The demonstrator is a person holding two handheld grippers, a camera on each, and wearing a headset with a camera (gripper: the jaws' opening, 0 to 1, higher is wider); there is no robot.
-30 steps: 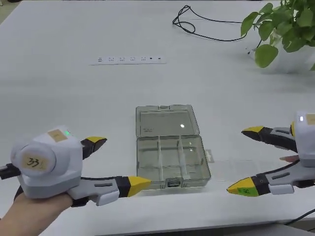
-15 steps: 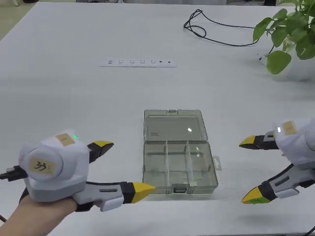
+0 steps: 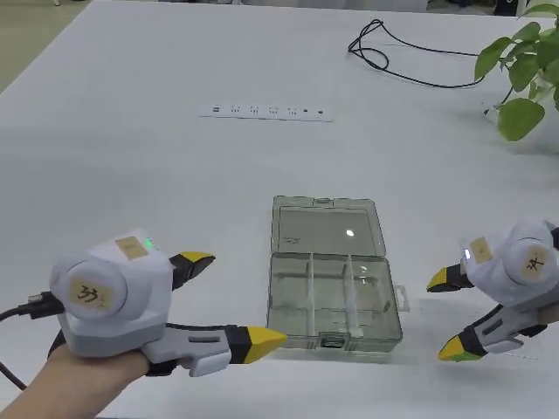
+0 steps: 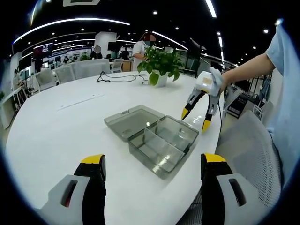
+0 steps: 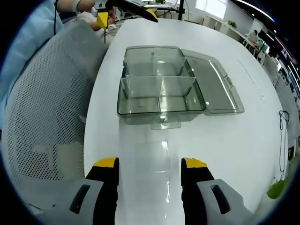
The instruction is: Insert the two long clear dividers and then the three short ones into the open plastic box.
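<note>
**Open plastic box** (image 3: 336, 301) is set mid-table (image 3: 131, 175), w/ its lid (image 3: 327, 225) laid flat behind it. Two clear dividers (image 3: 307, 297) are seen upright inside, running from hinge side to latch side. **L gripper** (image 3: 231, 301), held in a hand (image 3: 74, 384), is placed just left of the box, jaws spread wide w/ nothing btw. them. **R gripper** (image 3: 445, 316) is held to the box's right, jaws likewise spread. In the right gripper view a faint clear strip (image 5: 152, 157) is seen flat on the table btw. the jaws, apparently touched by neither. A power strip (image 3: 266, 111), cable (image 3: 402, 61) and plant (image 3: 524, 78) are seen at the far side.
</note>
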